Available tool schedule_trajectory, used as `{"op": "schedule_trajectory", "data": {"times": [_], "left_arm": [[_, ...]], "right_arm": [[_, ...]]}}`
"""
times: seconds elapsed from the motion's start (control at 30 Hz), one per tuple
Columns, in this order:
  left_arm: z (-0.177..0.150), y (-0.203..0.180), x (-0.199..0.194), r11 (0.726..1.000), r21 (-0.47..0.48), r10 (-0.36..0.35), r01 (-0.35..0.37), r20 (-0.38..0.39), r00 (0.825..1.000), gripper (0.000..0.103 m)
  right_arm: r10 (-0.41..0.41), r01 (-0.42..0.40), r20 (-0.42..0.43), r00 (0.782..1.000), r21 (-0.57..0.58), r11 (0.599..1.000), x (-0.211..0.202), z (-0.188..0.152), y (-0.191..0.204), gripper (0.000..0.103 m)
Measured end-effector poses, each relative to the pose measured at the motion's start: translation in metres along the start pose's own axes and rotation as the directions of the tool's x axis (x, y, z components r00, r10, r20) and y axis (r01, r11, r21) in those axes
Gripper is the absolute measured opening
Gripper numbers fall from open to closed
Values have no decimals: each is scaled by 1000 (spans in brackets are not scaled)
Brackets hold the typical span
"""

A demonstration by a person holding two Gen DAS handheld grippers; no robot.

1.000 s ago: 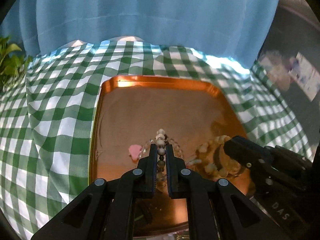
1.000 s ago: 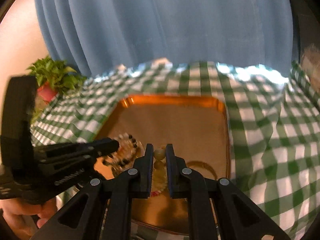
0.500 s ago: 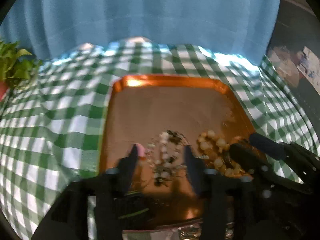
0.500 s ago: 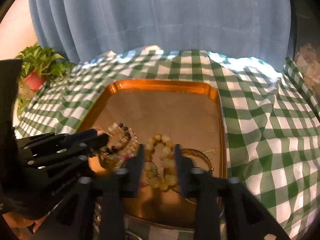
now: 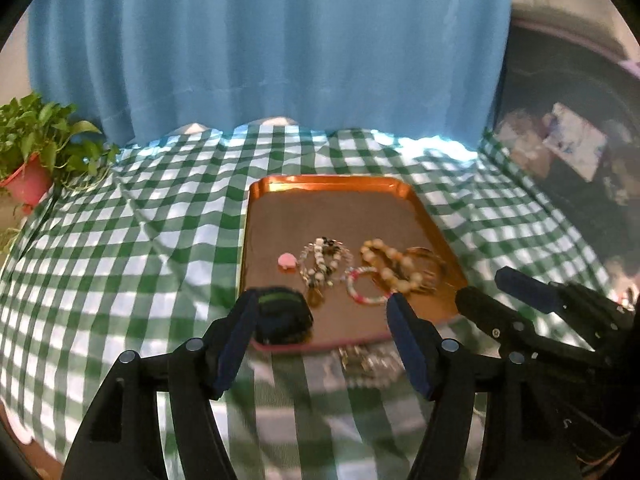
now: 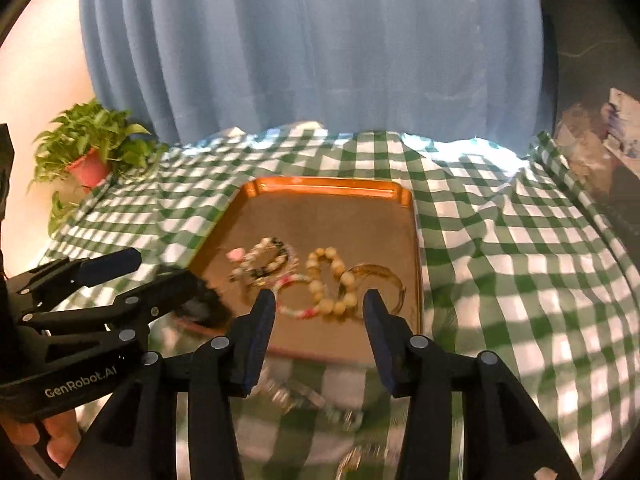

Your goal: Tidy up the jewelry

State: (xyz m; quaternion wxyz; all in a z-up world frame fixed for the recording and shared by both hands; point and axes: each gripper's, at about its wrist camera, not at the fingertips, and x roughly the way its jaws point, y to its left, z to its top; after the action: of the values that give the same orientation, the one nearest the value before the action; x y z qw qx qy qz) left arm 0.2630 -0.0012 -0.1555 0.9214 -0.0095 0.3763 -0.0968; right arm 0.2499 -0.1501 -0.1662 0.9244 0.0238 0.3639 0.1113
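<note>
We see the jewelry gathered on the near half of a copper tray (image 5: 328,184), just ahead of both of our grippers. A dark-and-white beaded bracelet (image 5: 325,264) lies ahead of the left gripper (image 5: 320,324), with a small pink piece (image 5: 286,260) touching its left side. To its right a pink-and-white ring of small beads (image 5: 366,288) rests, overlapped by a strand of large tan beads (image 5: 386,264), and a golden bangle (image 5: 426,262) sits at the tray's right edge against those beads. A dark round thing with a green band (image 5: 282,316) stands at the tray's near left corner, just inside the left gripper's left finger; what it is we cannot tell. From the right wrist camera the tan beads (image 6: 332,280) and bangle (image 6: 376,276) lie straight ahead of the right gripper (image 6: 320,312), which is spread wide and holds nothing. The left gripper is likewise spread wide and empty. Between the tray and us, on the green checked cloth (image 5: 120,240), some blurred pale pieces (image 5: 368,360) lie under our fingers. Off to the far left stands a potted plant (image 5: 28,152), and a blue curtain (image 5: 260,48) hangs behind the worktop.
</note>
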Motion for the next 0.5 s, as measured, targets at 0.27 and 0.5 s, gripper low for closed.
{"op": "schedule_trajectory", "data": {"times": [0.27,0.5], "left_arm": [[-27,-4,-96,1000,-6,-9,9,76,997,68],[-54,-6,-164,1000,-13,-13,15,135,991,68]], "right_arm": [[14,-12,84,996,-23,1000,-93,-19,28,68],[40,-27,164,986,-78,997,-163,-39,57,75]]}}
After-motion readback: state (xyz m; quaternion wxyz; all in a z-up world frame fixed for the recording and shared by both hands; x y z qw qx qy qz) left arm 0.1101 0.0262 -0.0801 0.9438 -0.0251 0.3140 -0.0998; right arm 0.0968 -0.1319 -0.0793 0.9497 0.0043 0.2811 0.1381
